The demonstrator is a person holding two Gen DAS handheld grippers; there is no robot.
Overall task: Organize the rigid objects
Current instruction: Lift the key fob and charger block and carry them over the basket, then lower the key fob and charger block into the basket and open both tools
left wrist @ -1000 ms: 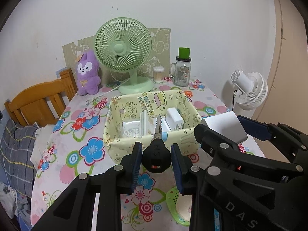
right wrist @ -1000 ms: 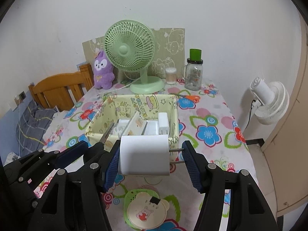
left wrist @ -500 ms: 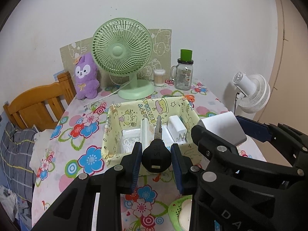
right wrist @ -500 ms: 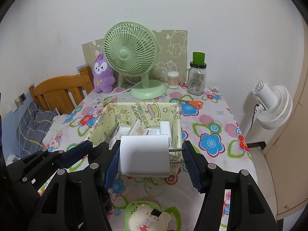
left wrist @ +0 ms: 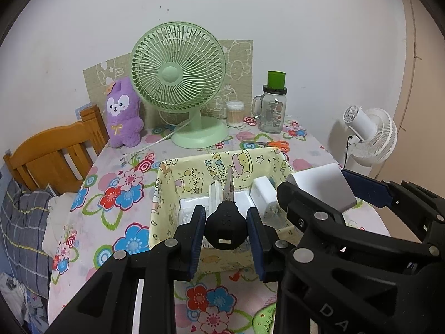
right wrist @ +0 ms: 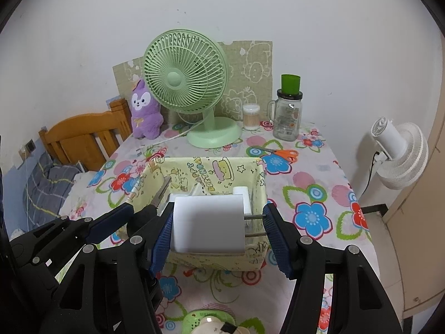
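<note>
My left gripper is shut on a black-headed key whose metal blade points forward over the yellow fabric basket. My right gripper is shut on a white charger plug, its two metal prongs touching the right pad. Both hover above the basket's near edge. Several white chargers lie inside the basket. In the left wrist view the right gripper with the white plug shows at the right.
A green desk fan, a purple plush toy, a cotton-swab jar, a glass jar with a green cup on it and orange scissors stand behind the basket. A wooden chair is left; a white fan right. A green bear-print item lies near.
Both grippers have moved back toward me with their objects, so the basket and table appear farther off and lower. Neither grip has changed.
</note>
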